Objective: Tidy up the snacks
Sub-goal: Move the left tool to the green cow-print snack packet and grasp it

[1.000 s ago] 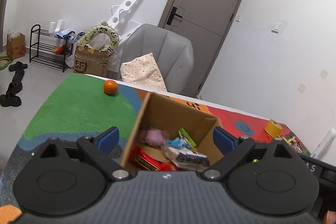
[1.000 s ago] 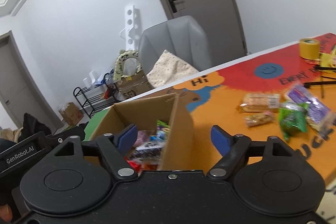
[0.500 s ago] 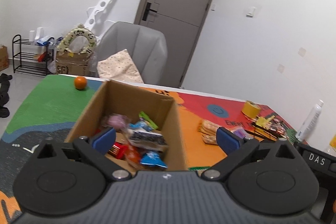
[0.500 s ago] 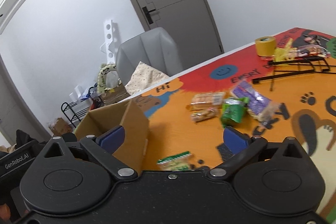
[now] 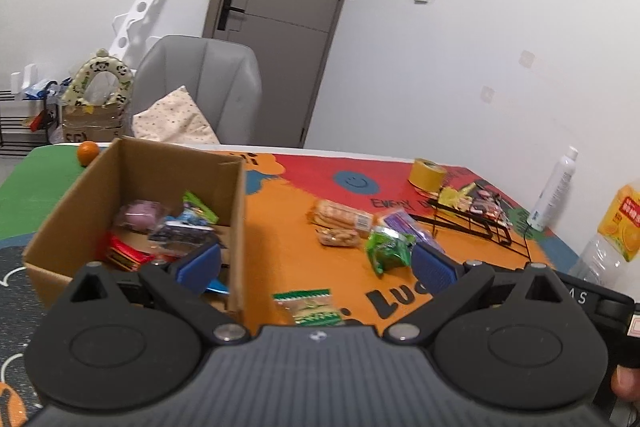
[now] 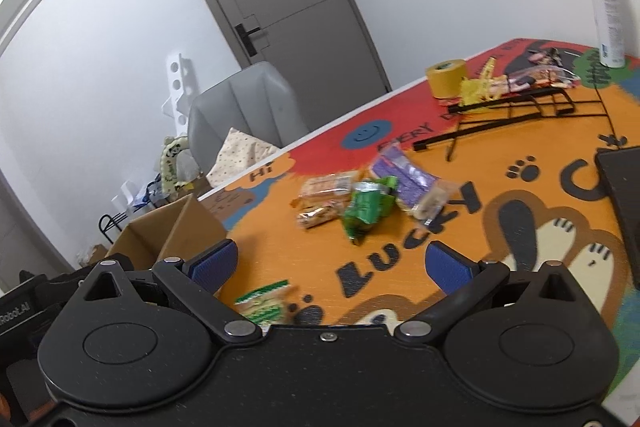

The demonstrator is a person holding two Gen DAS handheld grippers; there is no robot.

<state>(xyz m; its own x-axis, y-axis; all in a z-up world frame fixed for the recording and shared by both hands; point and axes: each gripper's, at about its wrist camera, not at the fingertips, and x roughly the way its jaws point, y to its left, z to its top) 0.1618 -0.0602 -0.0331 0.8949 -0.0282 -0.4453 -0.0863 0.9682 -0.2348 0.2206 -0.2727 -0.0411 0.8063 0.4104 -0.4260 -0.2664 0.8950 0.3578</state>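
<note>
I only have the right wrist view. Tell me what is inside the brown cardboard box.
Observer: The brown cardboard box holds several snack packets, among them a pink packet and a red packet.
Operator: Report anything behind the box.
Observer: A small orange fruit sits on the green part of the mat, by the box's far left corner.
Operator: Check the left wrist view's right edge.
Observer: A clear plastic bottle with a yellow-orange label stands there.

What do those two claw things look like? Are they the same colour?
Nearly. The left claw has a ribbed dark grey body, the right claw a smooth black one. Both have black arms with round discs, silver screws and ridged blue pads. White letters mark their sides.
</note>
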